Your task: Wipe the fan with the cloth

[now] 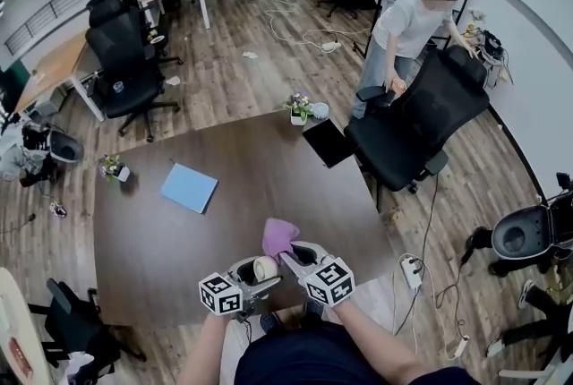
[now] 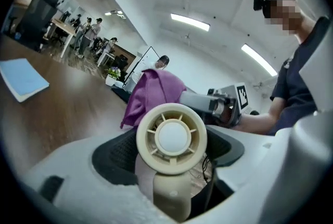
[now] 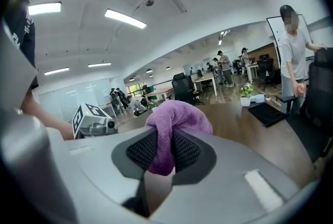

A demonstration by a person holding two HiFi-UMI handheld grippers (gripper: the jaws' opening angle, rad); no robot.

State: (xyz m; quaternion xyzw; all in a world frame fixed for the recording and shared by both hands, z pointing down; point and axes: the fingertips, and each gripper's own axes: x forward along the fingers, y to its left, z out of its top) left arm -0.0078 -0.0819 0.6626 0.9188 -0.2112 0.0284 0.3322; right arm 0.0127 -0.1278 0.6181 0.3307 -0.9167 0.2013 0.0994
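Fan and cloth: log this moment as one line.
left claw: shut on fan | right claw: shut on cloth | cloth: just behind fan, contact unclear | place: near edge of table

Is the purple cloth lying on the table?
No, the cloth is pinched in the right gripper.

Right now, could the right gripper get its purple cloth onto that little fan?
Probably yes: the right gripper holds the cloth right beside the fan in the left gripper; nothing lies between.
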